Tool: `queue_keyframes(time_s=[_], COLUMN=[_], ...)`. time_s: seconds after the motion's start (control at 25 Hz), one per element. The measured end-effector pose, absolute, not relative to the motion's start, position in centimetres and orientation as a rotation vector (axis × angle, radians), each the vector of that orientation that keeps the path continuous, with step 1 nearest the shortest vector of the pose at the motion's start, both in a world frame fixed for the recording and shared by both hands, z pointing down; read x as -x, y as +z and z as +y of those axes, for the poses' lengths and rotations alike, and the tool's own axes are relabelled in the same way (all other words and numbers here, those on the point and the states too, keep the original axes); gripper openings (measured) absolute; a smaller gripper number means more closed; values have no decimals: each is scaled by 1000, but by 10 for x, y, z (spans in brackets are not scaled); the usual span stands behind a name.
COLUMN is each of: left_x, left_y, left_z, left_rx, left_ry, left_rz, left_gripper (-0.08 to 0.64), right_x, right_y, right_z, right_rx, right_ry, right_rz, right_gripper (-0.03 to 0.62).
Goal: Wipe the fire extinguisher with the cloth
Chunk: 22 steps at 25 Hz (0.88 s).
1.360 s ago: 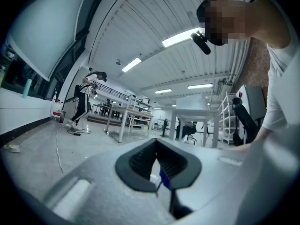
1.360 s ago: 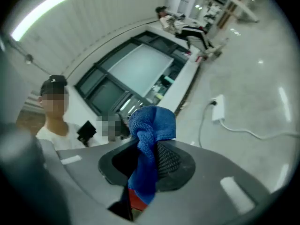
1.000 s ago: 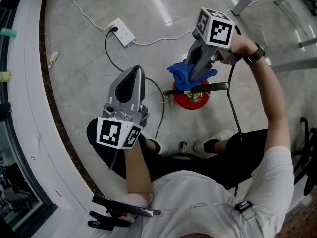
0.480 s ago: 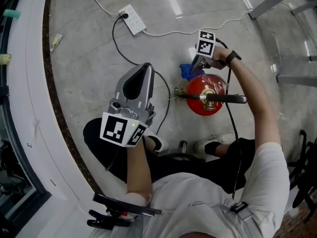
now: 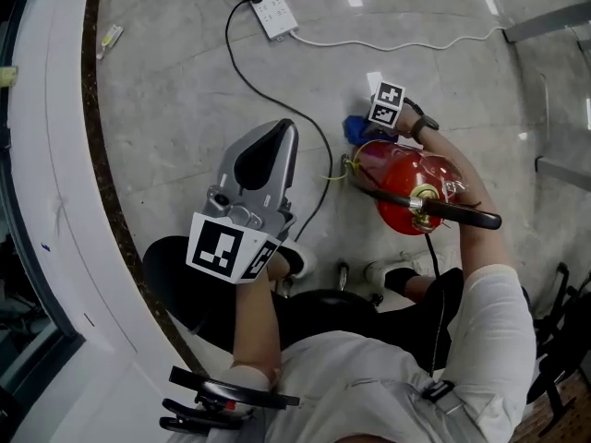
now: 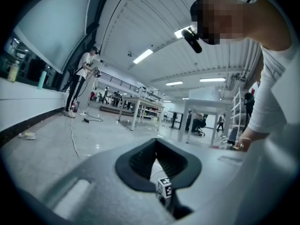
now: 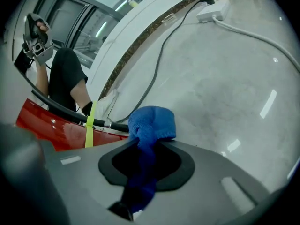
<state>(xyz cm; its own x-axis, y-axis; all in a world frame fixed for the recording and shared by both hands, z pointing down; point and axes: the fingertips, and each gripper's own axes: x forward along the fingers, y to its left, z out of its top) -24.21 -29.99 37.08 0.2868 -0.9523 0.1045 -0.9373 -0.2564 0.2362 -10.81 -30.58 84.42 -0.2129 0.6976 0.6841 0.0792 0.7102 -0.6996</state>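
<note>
1. The right gripper (image 5: 375,124) is low over the floor (image 5: 166,90), at the far side of the extinguisher (image 5: 399,181), with its marker cube facing up.
2. Its fingers are clenched on a blue cloth (image 7: 151,124). A bunched wad of the cloth sticks out past the tips and the rest trails back between the fingers.
3. In the head view the cloth (image 5: 355,129) lies just beside the red body's far end. No view shows whether the two touch.
4. The extinguisher stands on the floor in front of the person's shoes (image 5: 294,260), leaning so that its valve and black handle (image 5: 452,212) point towards the person.
5. In the right gripper view a black hose (image 7: 65,112) with a yellow tie (image 7: 89,125) runs along the red body.
6. The left gripper (image 5: 280,129) is held up, well apart from the extinguisher. Its fingers are pressed together with nothing between them.
7. A white power strip (image 5: 274,7) lies farther off, and a black cable (image 5: 242,67) runs from it towards the person.
</note>
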Motion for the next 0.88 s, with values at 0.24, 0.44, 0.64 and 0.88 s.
queue_keyframes(time_s=[0.24,0.44,0.64,0.88], left_x=[237,236,245,265], left_y=[371,348,325,337], left_z=[-304,-313,-318,-311], left_rx=[-2300,-2348,-2367,-2287], left_ry=[-160,-203,-243,-250], left_rz=[-1665,-1659,-1711,-1773], left_gripper=[0,0,0,0], right_x=[126,136,111,140], right_y=[734,521,406,462], right_z=[-326,-316,-272,-250], right_rx=[775,1169,1469,1552], right_ry=[786,755,607,657], right_rz=[-1854,-1853,-1605,-1458], right_gripper=[78,78,78,78])
